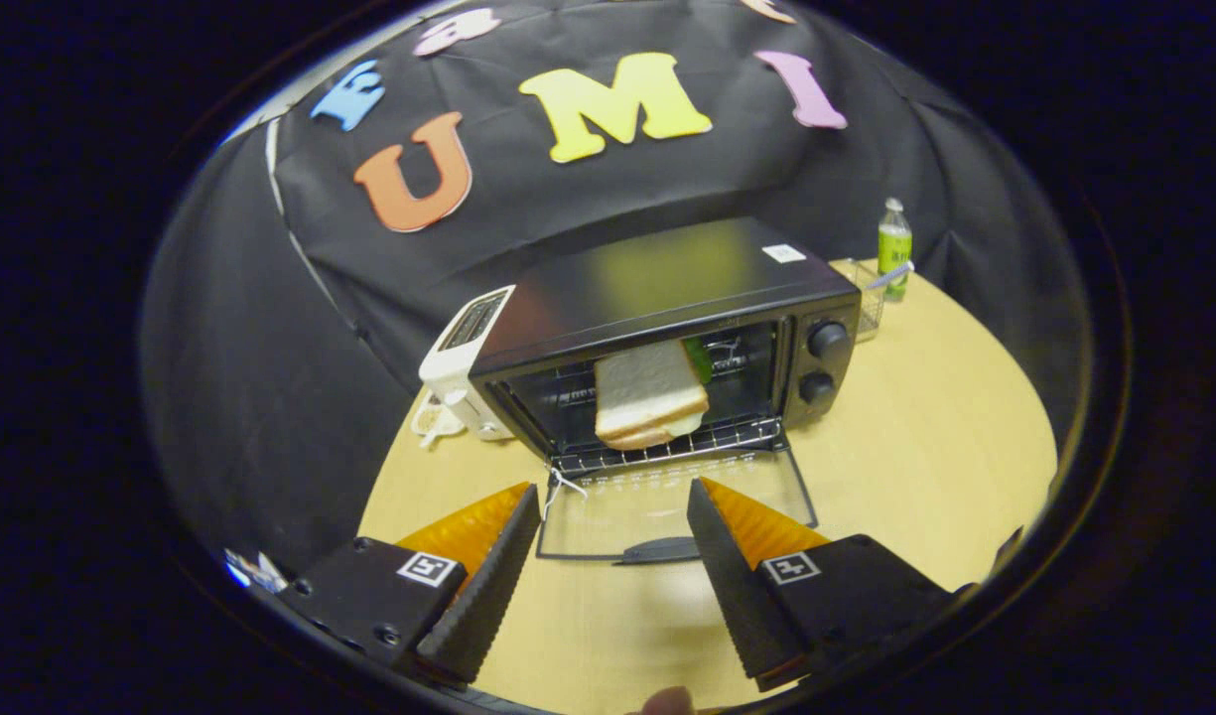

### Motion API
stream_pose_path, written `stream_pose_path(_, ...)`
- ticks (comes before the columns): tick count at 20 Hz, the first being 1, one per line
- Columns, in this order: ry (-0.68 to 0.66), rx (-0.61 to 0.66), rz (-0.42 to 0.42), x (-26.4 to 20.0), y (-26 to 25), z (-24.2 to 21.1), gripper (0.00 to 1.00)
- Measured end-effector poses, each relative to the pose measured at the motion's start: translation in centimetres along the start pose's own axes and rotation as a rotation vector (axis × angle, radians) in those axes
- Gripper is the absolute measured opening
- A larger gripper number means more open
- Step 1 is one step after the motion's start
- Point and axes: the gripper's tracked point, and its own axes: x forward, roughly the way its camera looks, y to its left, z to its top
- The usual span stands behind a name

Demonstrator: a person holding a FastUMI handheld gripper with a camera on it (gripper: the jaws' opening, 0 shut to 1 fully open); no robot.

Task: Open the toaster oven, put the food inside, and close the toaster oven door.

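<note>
Hand-held gripper [603,571] spread wide, nothing between the fingers, holding nothing. Inner faces are ridged, wedge-shaped; each finger block carries a square marker tag. A fingertip of the person peeks in below the fingers.

Just ahead, between the fingertips: oven door [667,501], dropped flat onto the counter [925,467], glass pane in a thin dark frame, dark curved handle [662,549] at its near edge. A bit of white string hangs at the door's left hinge corner.

Beyond the door: toaster oven [667,298], boxy, glossy dark metal top, two round knobs on the right panel. Sandwich [649,397] sits inside on the wire rack, soft white bread, something green at the back, slightly tilted. Food step looks done; door closing is left.

White pop-up toaster [459,372] touches the oven's left side. Green bottle [894,243] and a small wire basket [869,298] behind right. Counter is smooth pale wood, round edge.

Risks, as a judgement: handle is low and thin against the counter, so fingers may scrape the wood or slip off it. Lifting too fast could slam the glass. Sandwich front edge sits near the rack lip, so the door might catch it. Pushing hard may slide the oven into the toaster.
</note>
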Motion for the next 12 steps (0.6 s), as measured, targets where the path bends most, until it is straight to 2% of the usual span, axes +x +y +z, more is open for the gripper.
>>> stream_pose_path(4, -0.036, -0.053, -0.056, -1.5, -1.4, -3.2, 0.98)
stream_pose_path(8, 0.032, -0.061, -0.093, 0.5, -3.2, -8.8, 0.99)
stream_pose_path(12, 0.081, -0.07, -0.12, 3.3, -4.3, -12.4, 0.99)
